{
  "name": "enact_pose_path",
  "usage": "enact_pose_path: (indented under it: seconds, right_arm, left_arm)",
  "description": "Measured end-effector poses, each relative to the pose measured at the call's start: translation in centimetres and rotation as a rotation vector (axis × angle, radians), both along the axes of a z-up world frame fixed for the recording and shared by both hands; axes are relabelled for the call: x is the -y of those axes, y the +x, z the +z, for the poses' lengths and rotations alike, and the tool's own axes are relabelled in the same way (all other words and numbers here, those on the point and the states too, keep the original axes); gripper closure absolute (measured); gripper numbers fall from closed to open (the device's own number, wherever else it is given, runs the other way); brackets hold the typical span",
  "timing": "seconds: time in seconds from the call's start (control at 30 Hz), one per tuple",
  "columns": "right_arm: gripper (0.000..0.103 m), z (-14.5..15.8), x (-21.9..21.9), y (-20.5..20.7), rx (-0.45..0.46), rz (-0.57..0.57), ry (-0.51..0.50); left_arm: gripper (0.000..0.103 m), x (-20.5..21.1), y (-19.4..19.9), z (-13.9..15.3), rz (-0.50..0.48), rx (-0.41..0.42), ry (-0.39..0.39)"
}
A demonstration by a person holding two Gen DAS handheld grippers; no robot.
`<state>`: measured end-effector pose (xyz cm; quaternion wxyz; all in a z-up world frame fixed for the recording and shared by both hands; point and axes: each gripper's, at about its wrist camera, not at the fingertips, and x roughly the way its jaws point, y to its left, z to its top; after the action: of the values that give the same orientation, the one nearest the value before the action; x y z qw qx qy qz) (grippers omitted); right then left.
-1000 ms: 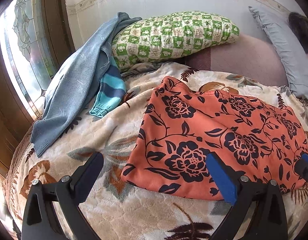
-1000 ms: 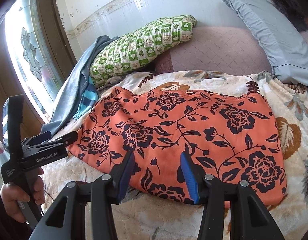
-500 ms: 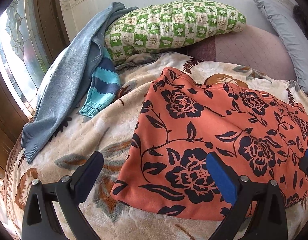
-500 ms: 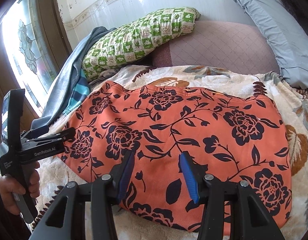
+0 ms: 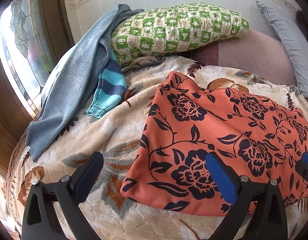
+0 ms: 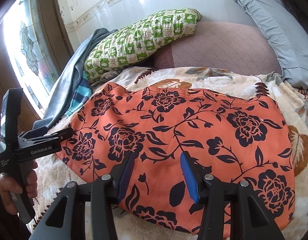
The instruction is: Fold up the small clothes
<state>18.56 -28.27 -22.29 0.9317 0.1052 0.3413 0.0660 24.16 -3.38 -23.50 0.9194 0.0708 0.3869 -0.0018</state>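
An orange garment with black flowers (image 5: 224, 132) (image 6: 194, 132) lies flat on the floral blanket (image 5: 78, 140). My left gripper (image 5: 154, 166) stands open and wide at the garment's near left corner, one finger over the blanket, the other over the cloth. In the right wrist view the left gripper (image 6: 55, 131) sits at the garment's left edge, held by a hand (image 6: 15, 182). My right gripper (image 6: 157, 160) is open just above the garment's near middle, nothing pinched between its blue pads (image 6: 186, 172). Its tip (image 5: 307, 166) shows at the left wrist view's right edge.
A blue-grey sweater with a striped sleeve (image 5: 78, 76) (image 6: 73, 80) lies at the left by the window (image 5: 19, 46). A green checked pillow (image 5: 178, 30) and a grey pillow (image 6: 278, 26) lean at the wall. A mauve quilted mattress (image 6: 220, 46) shows behind the blanket.
Both grippers have come closer to the orange garment, which now looks larger. The right gripper has slid forward over its near edge. Neither gripper's opening has changed.
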Motion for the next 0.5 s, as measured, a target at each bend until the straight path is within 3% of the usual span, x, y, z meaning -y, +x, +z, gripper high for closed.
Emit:
enact_pose_path:
  seconds: [0.5]
  right_arm:
    - [0.051,1.4,0.0,-1.9,0.038,-0.015,0.031]
  left_arm:
    - [0.001,-0.3,-2.5,1.6,0.028,0.029,0.019]
